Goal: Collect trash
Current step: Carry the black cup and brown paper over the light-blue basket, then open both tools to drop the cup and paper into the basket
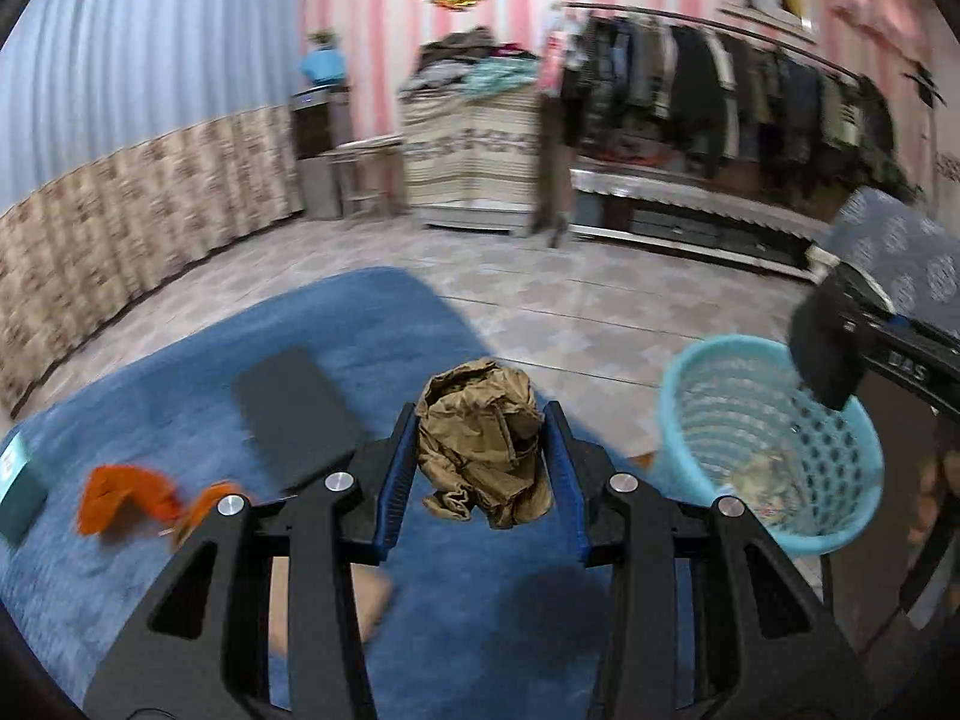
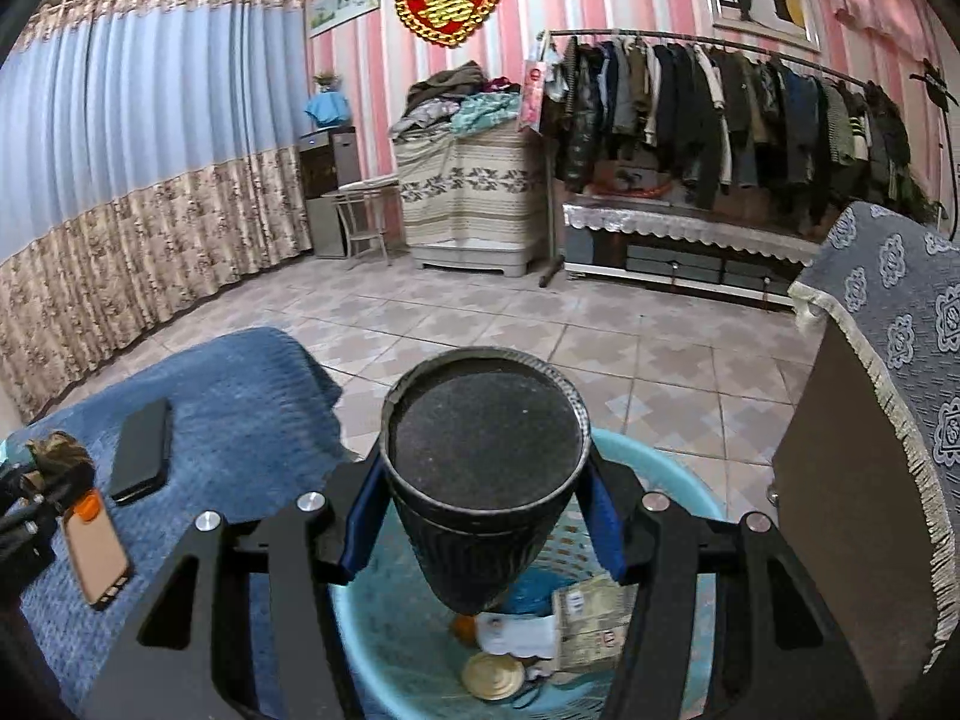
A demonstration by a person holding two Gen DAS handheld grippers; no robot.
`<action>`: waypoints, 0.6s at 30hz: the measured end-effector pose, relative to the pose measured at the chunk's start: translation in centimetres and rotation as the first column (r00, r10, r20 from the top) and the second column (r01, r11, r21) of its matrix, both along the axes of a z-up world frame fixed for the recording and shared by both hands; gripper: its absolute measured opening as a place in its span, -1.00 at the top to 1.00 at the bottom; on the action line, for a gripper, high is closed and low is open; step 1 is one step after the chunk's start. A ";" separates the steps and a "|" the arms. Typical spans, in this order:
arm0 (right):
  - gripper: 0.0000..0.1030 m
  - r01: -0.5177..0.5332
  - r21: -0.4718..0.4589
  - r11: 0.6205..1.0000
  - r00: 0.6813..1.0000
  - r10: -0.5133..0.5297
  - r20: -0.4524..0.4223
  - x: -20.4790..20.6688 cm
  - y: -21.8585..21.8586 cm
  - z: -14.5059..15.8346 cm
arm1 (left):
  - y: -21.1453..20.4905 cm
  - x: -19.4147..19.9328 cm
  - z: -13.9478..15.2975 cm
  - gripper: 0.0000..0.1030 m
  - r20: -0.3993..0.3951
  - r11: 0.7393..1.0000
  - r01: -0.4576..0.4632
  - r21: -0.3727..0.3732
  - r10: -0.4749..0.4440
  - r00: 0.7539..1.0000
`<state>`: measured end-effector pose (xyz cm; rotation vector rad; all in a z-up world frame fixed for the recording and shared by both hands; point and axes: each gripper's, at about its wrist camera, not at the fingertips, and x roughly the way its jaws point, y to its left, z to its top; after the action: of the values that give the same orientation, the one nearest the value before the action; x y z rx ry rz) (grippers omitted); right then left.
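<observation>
My left gripper (image 1: 483, 441) is shut on a crumpled brown paper ball (image 1: 485, 441) and holds it above the blue blanket (image 1: 180, 372). My right gripper (image 2: 483, 504) is shut on a black ribbed paper cup (image 2: 483, 480), held directly over the light blue mesh trash basket (image 2: 372, 648). The basket (image 1: 768, 450) holds paper scraps, a round lid and other litter. In the left wrist view the right gripper and cup (image 1: 828, 342) show above the basket rim. An orange wrapper (image 1: 129, 507) lies on the blanket at left.
On the blanket lie a black phone (image 2: 141, 450), a phone in an orange case (image 2: 96, 546) and a teal box (image 1: 15, 492). A cabinet with a grey patterned cloth (image 2: 888, 360) stands right of the basket. Tiled floor, clothes rack and curtains lie beyond.
</observation>
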<state>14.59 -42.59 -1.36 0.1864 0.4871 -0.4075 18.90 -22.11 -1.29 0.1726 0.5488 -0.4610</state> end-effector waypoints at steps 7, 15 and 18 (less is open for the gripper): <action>-0.10 0.053 0.057 0.997 0.999 -0.053 -0.004 -1.2 -3.6 -1.8 | -6.5 -0.2 -1.2 0.22 -0.018 0.992 0.127 0.005 -0.127 0.992; -0.10 0.136 0.100 0.986 0.990 -0.133 -0.034 -2.6 -7.0 -4.2 | -10.7 0.8 -2.5 0.22 -0.048 0.980 0.198 -0.010 -0.199 0.979; -0.10 0.168 0.114 0.979 0.986 -0.166 -0.026 -3.4 -7.9 -4.5 | -12.3 0.6 -2.9 0.21 -0.053 0.976 0.218 -0.008 -0.218 0.974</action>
<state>11.17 -50.52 -5.82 0.3384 0.5132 -0.5458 19.54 -34.37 -4.19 0.2197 0.5846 -0.6816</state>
